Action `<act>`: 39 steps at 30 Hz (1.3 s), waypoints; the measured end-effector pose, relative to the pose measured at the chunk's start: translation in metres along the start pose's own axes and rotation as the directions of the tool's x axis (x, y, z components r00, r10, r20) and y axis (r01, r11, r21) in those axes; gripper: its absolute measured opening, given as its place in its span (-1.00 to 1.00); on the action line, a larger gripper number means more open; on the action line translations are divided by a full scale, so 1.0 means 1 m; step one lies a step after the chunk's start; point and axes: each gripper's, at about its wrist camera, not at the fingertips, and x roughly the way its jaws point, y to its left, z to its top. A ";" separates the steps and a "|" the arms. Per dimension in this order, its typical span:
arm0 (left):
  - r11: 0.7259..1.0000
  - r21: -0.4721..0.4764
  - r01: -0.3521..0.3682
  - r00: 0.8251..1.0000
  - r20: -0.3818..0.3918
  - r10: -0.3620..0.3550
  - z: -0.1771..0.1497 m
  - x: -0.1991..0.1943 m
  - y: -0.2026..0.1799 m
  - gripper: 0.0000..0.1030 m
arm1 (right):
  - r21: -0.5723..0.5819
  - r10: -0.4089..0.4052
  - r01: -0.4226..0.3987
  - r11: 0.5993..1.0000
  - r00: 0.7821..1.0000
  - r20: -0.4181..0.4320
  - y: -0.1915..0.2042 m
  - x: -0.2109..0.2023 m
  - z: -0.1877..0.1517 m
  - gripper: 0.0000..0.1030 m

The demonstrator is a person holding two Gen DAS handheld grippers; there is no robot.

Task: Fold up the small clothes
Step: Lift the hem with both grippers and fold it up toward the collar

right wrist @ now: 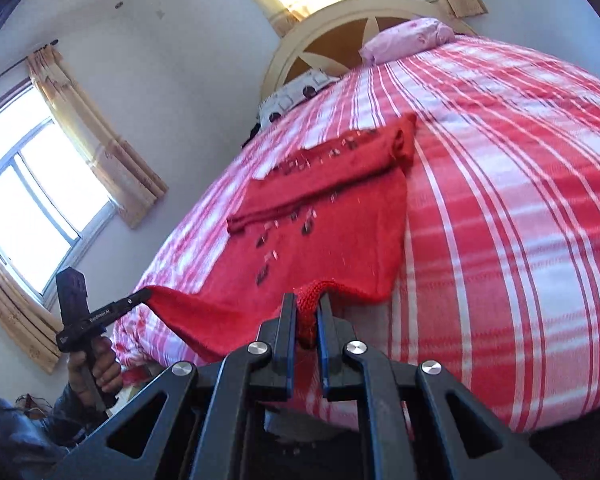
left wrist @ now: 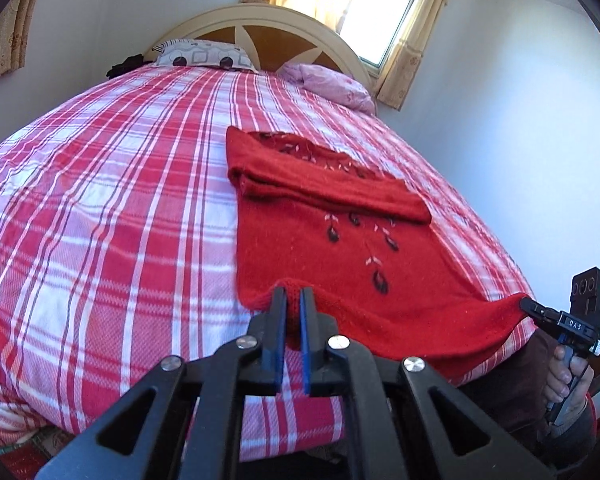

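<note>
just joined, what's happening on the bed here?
A person is folding a red sweater on a bed with a red plaid sheet. The left gripper is shut on the near hem, and the right gripper pinches the hem further along, so that edge is lifted off the bed. The sleeves are already folded across the upper part of the sweater. Two pillows lie by the headboard.

Bright window (left wrist: 380, 12) glare; fisheye edges warped, perhaps slightly blurred.
</note>
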 end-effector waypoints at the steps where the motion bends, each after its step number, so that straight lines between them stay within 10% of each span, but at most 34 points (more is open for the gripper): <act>1: 1.000 -0.008 0.007 1.000 0.004 -0.007 0.003 0.000 0.001 -0.88 | 0.000 0.002 -0.002 1.000 1.000 0.009 0.001 0.002 0.006 -0.83; 39: 0.997 -0.069 -0.044 0.991 0.119 0.052 0.200 0.105 0.012 -0.88 | -0.026 -0.078 0.082 0.996 0.991 0.108 -0.012 0.110 0.225 -0.84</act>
